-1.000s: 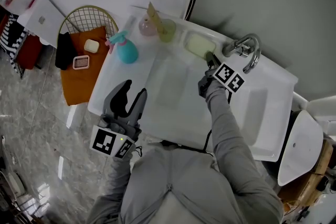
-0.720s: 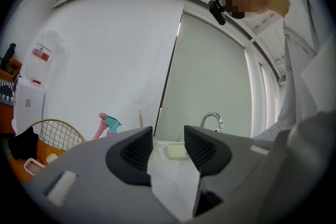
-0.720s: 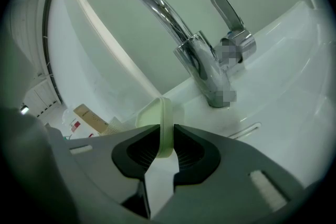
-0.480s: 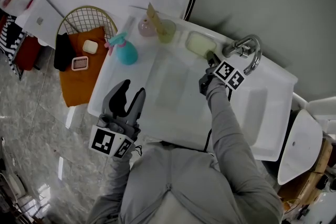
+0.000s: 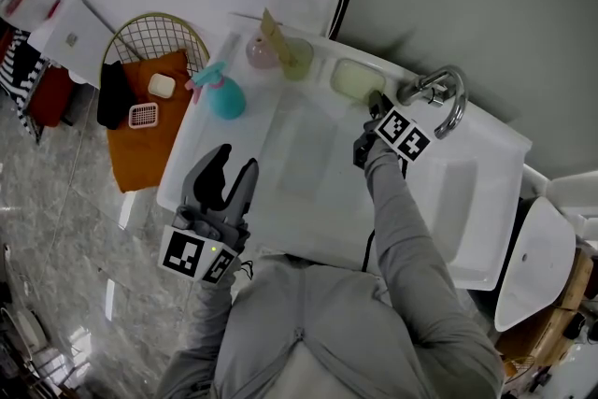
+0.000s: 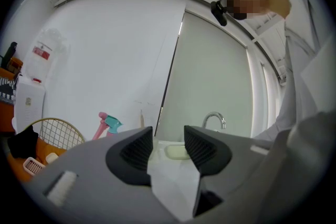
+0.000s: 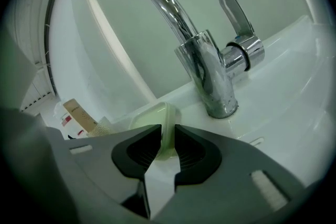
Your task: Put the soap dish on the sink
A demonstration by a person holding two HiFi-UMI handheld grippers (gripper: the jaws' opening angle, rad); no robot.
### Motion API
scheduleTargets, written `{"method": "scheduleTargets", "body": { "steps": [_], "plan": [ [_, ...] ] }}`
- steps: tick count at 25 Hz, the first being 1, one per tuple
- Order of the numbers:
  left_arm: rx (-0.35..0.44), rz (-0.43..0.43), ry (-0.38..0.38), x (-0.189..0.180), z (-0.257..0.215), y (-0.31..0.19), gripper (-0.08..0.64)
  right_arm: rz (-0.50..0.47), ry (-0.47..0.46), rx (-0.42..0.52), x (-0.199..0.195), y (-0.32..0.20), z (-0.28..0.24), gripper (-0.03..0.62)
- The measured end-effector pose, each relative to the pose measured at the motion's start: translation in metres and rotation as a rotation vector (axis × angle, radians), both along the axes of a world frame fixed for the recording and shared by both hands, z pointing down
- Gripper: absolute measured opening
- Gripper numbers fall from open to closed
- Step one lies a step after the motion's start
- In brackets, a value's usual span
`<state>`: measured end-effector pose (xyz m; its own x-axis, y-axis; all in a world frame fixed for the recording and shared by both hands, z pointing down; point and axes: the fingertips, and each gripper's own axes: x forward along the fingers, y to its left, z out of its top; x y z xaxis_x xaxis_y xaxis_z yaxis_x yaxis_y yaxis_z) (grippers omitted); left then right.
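Note:
The pale green soap dish (image 5: 355,79) sits on the white sink's (image 5: 486,201) back ledge, just left of the chrome faucet (image 5: 439,91). My right gripper (image 5: 377,103) reaches it from the basin side. In the right gripper view the jaws stand close together with the right-hand wall of the soap dish (image 7: 152,120) pinched between them, so the right gripper (image 7: 167,136) is shut on it. My left gripper (image 5: 232,165) hovers open over the sink's front left edge, holding nothing. From the left gripper (image 6: 168,139) the soap dish (image 6: 176,151) shows far off between the jaws.
A teal spray bottle (image 5: 222,91), a pink holder (image 5: 259,47) and a green cup (image 5: 297,53) stand on the sink's back left corner. The faucet (image 7: 210,76) rises right beside the dish. Left of the sink is a wire basket (image 5: 154,28) over an orange cloth (image 5: 149,140).
My right gripper has shifted very slightly up and to the right at the dish. The dish and the left gripper stay where they were.

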<state>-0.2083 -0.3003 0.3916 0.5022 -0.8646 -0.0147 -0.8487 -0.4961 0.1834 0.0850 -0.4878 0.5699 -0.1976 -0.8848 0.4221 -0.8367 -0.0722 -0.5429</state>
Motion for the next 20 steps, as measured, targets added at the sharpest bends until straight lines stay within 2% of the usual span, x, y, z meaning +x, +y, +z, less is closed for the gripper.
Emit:
{"method": "scheduleTargets", "body": {
  "steps": [10,20],
  "plan": [
    [-0.010,-0.009,-0.007,0.003,0.001,-0.003,0.201,-0.003,0.099,0.032,-0.001,-0.008,0.001,0.075],
    [-0.005,-0.010,-0.009,0.005,-0.001,-0.006,0.202,0.005,0.114,0.098,0.003,-0.014,-0.015,0.075]
  ]
}}
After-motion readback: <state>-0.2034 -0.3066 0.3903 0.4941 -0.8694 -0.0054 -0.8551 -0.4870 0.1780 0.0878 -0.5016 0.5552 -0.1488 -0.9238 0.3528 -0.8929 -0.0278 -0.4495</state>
